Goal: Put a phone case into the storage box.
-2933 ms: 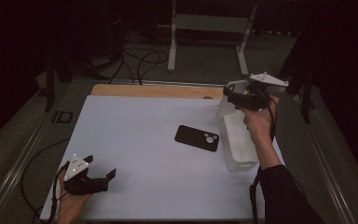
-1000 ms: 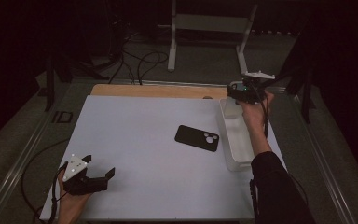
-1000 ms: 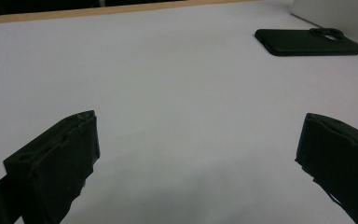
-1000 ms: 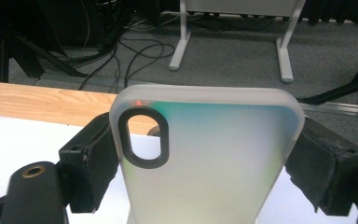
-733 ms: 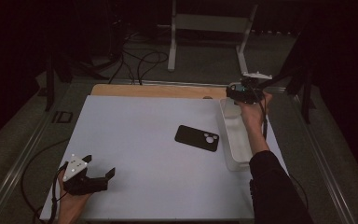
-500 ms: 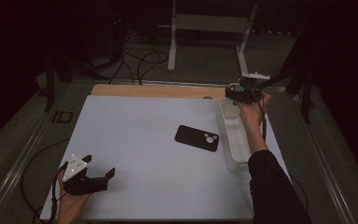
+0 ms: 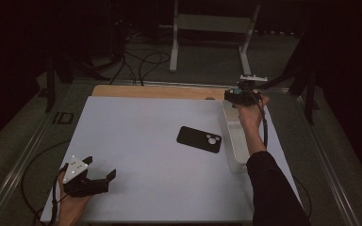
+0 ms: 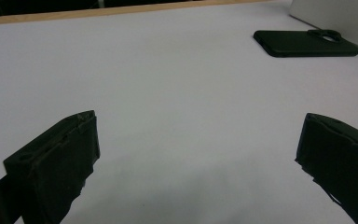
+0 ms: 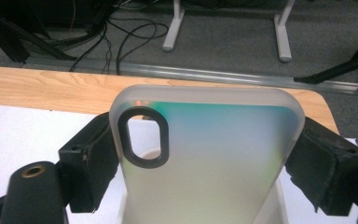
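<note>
Right gripper view: a frosted translucent phone case (image 9: 209,158) fills the middle of the frame, standing upright with its black-ringed camera cutout (image 9: 143,136) at upper left. The right gripper (image 9: 209,163) is clamped on it, one black jaw pressing each long edge. No brand or writing can be read on the case. Below it lies the pale rim of a white tray (image 9: 279,205).

In the high view this right gripper (image 7: 245,94) sits at upper right, above the far end of the white tray (image 7: 233,141). A black phone case (image 7: 199,139) lies flat at centre, just left of the tray, on the white table (image 7: 136,127). At lower left the left gripper (image 7: 92,179) rests with jaws apart, nothing between them.
</note>
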Tool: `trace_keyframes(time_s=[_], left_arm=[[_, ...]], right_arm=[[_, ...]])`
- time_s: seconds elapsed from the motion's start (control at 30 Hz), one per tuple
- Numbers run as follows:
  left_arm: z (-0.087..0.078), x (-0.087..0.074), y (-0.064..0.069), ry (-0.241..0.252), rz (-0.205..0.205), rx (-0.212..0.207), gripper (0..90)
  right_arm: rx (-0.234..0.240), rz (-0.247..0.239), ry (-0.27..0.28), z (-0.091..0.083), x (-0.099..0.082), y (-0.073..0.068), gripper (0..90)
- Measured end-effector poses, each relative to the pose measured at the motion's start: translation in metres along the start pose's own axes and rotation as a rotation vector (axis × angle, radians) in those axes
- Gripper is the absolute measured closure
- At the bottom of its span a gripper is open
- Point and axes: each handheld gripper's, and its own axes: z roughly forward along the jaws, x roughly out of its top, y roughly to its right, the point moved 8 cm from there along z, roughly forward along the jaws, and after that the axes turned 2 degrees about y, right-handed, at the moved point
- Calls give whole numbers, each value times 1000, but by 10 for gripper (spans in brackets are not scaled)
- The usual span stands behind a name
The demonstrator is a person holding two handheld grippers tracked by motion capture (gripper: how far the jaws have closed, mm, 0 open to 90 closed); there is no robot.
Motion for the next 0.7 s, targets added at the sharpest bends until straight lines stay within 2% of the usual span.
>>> trace_keyframes(time_s=[0.2, 0.37, 0.7], left_arm=[[0, 0, 0, -1, 0, -1, 0], [1, 0, 1, -1, 0, -2, 0], [1, 0, 1, -3, 0, -3, 0]], right_arm=[[-6, 11, -15, 4, -5, 2, 165], [-7, 13, -52, 10, -14, 4, 165], [-11, 13, -66, 16, -18, 4, 164]])
